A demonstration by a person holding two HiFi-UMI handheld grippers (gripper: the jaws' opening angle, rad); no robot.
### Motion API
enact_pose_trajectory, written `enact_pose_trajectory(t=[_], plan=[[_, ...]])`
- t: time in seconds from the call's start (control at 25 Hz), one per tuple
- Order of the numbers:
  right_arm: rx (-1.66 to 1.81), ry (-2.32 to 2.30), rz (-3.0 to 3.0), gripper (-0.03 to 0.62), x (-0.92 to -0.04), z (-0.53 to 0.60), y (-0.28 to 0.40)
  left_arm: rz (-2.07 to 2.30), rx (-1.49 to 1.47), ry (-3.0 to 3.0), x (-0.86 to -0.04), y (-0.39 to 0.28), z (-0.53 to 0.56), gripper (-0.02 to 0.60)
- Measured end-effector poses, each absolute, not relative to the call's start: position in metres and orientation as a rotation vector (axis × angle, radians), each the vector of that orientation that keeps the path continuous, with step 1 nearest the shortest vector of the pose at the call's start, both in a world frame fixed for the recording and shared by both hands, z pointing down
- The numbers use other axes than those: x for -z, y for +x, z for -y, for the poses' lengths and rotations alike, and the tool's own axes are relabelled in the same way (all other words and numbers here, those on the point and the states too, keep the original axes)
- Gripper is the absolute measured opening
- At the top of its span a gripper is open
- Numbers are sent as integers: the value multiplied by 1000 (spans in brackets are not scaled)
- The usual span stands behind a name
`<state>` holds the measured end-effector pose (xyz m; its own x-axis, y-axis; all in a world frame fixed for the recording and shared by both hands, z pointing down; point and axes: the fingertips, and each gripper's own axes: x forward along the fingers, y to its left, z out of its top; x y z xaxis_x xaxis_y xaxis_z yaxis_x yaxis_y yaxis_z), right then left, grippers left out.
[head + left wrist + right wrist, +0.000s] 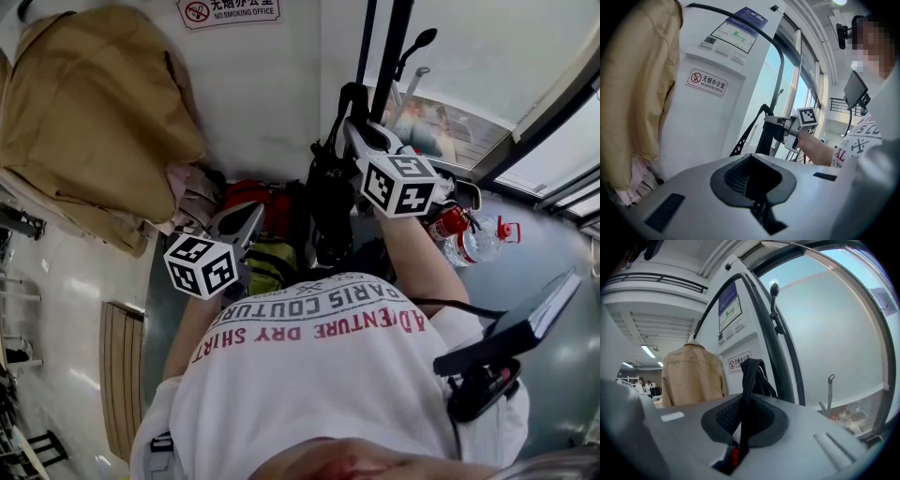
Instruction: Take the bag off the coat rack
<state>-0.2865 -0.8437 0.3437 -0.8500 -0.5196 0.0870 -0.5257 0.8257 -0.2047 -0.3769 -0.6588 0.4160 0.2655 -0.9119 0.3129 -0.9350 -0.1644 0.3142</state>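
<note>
As seen from the head, right gripper [349, 117] clamped high on black bag [330, 206], hanging straight down beside coat rack [392, 47]; left gripper [246, 223] lower, farther off. Left gripper view: shut, empty. Right gripper view: strap [749, 394] upright, pinched between jaws.

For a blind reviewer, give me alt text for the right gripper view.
The right gripper is clamped on the black strap of a bag hanging on a black coat rack. A tan jacket hangs to the left, beside a no-smoking sign.
</note>
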Motion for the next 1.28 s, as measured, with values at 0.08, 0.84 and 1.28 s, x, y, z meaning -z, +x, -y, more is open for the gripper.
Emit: enact_pose_trajectory(t=[0.08,0.84,1.28], plan=[[-371,853,2992,12,-335,843,-285,1674,-72,2097,-414,-379,655,2],[-193,666,3159,12,-251,822,-332,1784,-16,2005,-400,-415,617,2],[-458,499,3029,12,-377,776,-317,1725,-41,2001,-423,-400,600,2]])
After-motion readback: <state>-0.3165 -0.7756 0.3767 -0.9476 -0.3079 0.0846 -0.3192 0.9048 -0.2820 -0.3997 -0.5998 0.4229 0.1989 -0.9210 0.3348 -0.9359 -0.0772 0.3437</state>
